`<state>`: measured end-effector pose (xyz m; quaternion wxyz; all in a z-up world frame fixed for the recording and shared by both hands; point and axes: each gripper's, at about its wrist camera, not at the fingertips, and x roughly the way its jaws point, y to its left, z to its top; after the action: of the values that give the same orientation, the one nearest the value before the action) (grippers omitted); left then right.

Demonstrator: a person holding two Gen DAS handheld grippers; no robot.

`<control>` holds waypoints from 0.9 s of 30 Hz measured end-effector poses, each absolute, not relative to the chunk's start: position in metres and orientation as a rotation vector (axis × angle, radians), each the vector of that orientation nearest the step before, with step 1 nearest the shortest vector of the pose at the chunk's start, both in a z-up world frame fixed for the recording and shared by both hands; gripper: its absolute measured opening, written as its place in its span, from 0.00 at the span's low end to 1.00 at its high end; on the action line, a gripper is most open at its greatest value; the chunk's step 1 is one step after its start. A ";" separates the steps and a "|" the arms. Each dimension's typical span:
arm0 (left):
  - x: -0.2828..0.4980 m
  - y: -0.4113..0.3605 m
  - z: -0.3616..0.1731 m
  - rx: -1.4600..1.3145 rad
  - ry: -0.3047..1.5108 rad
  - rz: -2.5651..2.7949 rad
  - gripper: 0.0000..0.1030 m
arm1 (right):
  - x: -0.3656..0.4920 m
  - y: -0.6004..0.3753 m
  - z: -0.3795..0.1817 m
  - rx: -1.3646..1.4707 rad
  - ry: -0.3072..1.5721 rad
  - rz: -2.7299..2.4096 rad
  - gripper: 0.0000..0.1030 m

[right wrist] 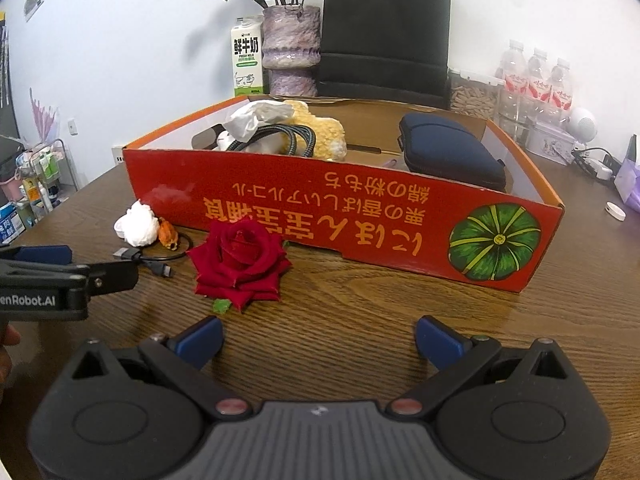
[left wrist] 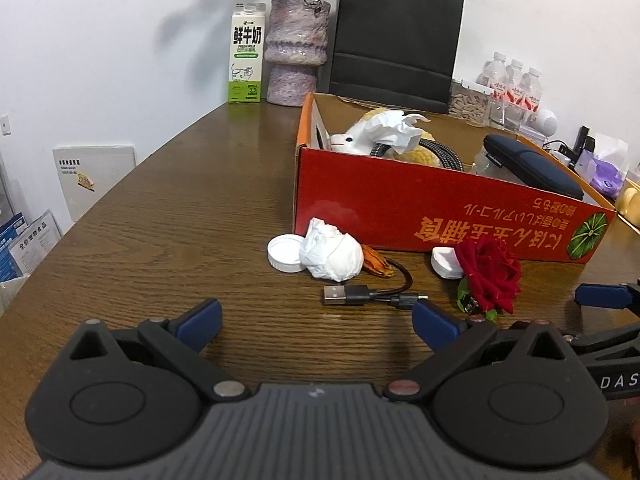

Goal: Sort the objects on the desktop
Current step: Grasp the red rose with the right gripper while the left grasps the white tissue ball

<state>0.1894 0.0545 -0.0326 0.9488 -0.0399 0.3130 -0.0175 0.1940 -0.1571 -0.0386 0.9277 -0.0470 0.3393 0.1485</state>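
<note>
A red cardboard box (left wrist: pixel 400 204) (right wrist: pixel 320 208) stands on the wooden table and holds a plush toy, tissue, a braided cable and a dark blue case (right wrist: pixel 452 148). In front of it lie a white cap (left wrist: pixel 285 253), a crumpled tissue (left wrist: pixel 332 256) (right wrist: pixel 140 226), an orange dried bud (left wrist: pixel 376 264), a short black USB cable (left wrist: pixel 368 294) (right wrist: pixel 152 260), a white piece (left wrist: pixel 445 263) and a red rose (left wrist: pixel 490 272) (right wrist: pixel 240 260). My left gripper (left wrist: pixel 318 326) is open and empty, just short of the cable. My right gripper (right wrist: pixel 320 340) is open and empty, near the rose.
A milk carton (left wrist: pixel 246 54), a purple vase (left wrist: pixel 298 50) and a black paper bag (left wrist: pixel 394 40) stand behind the box. Water bottles (right wrist: pixel 536 80), a tin and small items sit at the back right. Another white cap (right wrist: pixel 615 211) lies right of the box.
</note>
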 end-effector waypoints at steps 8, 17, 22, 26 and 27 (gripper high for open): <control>0.195 0.059 -0.015 -0.055 0.582 -0.030 1.00 | 0.195 -0.146 -0.026 -0.101 0.645 0.312 0.99; 0.209 0.057 -0.007 -0.009 0.556 -0.064 0.89 | 0.210 -0.125 -0.020 -0.137 0.635 0.329 0.92; 0.219 0.054 -0.009 -0.002 0.569 -0.100 0.61 | 0.217 -0.120 -0.022 -0.134 0.646 0.341 0.85; 0.224 0.053 -0.012 -0.001 0.581 -0.120 0.55 | 0.221 -0.118 -0.025 -0.129 0.661 0.354 0.81; 0.224 0.053 -0.014 -0.002 0.584 -0.124 0.53 | 0.222 -0.118 -0.026 -0.127 0.665 0.358 0.80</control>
<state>0.2244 0.0529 -0.0136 0.9557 -0.0008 0.2879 -0.0612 0.2215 -0.1175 -0.0256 0.9275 -0.0620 0.3246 0.1746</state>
